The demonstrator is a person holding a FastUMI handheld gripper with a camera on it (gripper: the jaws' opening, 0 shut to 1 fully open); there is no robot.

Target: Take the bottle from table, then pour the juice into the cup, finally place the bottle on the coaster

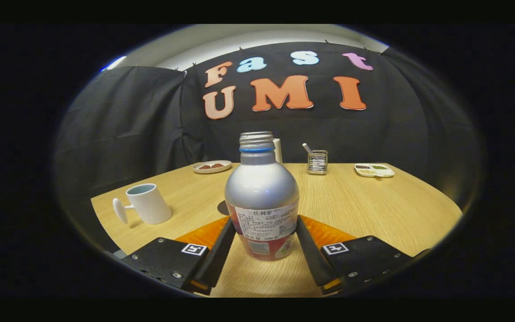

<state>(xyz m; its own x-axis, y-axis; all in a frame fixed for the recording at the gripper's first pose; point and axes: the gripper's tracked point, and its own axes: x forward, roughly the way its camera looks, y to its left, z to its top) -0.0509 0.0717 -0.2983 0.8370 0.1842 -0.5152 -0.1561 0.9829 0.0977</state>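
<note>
A silver bottle point(262, 188) with a paper label and an open, capless neck stands upright between my fingers. My gripper point(265, 221) is shut on the bottle, each finger pressing against one side of its lower body. The bottle's base looks level with the wooden table point(373, 205); I cannot tell whether it is lifted. A white cup point(148, 203) with its handle pointing left stands on the table to the left of the bottle. A dark round coaster point(222, 208) peeks out just behind the bottle's left side, mostly hidden by it.
At the table's far edge stand a small plate with reddish pieces point(212, 166), a glass jar holding a utensil point(317, 161) and a white divided dish point(374, 170). A white object point(278, 150) stands behind the bottle neck.
</note>
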